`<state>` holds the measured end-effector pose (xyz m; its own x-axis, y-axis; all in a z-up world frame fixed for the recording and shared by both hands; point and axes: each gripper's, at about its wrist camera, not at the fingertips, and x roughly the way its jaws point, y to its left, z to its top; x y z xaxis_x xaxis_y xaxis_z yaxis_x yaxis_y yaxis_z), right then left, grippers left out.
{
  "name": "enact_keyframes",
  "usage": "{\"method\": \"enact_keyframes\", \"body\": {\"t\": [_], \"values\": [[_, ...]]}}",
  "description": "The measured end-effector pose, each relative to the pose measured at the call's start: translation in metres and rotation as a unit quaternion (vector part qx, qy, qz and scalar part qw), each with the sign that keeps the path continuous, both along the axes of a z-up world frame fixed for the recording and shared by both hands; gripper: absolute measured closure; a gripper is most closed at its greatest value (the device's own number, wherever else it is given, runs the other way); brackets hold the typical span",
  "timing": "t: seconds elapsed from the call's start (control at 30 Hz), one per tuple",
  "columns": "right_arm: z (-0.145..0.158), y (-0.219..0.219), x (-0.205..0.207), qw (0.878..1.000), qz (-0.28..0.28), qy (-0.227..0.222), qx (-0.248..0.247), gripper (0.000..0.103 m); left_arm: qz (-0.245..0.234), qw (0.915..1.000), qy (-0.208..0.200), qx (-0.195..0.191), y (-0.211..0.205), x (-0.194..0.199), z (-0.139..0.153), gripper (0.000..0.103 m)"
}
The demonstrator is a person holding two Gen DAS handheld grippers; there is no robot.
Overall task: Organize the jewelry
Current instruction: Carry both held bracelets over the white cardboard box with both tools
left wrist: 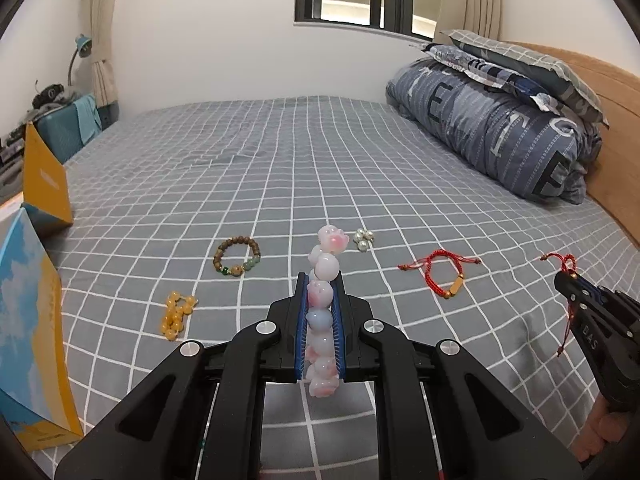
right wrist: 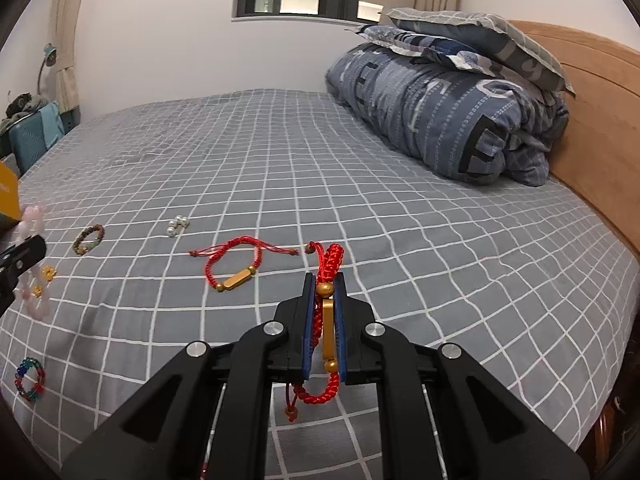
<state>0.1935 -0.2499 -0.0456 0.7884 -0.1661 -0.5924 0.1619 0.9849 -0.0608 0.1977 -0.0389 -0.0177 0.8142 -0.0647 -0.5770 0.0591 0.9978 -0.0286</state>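
My left gripper is shut on a pink and white bead bracelet, held upright above the bed. My right gripper is shut on a red braided cord bracelet with a gold bar; this gripper also shows at the right edge of the left wrist view. On the grey checked bedsheet lie a brown bead bracelet, a yellow bead bracelet, a cluster of pearls and a second red cord bracelet, also seen as that red cord bracelet. A multicoloured bead bracelet lies near the left.
A yellow and blue open box stands at the bed's left edge. A rolled blue duvet with pillows lies against the wooden headboard on the right. A teal suitcase stands beyond the bed's far left corner.
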Motion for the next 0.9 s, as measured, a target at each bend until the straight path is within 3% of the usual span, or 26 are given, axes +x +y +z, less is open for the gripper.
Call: {"method": "enact_keyframes", "body": {"t": [0.27,0.33,0.57,0.73,0.9], "values": [[0.012,0.012,0.006,1.0,0.006,0.015,0.013,0.095,0.002,0.9997,0.014,-0.018,0.004,-0.003,0.018,0.093],[0.023,0.026,0.005,1.0,0.008,0.004,-0.005,0.095,0.003,0.9994,0.018,-0.028,0.011,-0.004,0.027,0.093],[0.075,0.073,0.006,0.997,0.065,-0.015,0.041,0.095,0.03,0.9987,0.009,-0.041,0.054,-0.02,0.07,0.093],[0.118,0.144,0.006,0.99,0.128,-0.034,0.042,0.095,0.076,0.9967,-0.003,-0.03,0.104,-0.042,0.102,0.093],[0.142,0.224,-0.002,0.98,0.192,-0.037,0.042,0.095,0.138,0.9903,-0.018,-0.01,0.172,-0.073,0.127,0.093]]}}
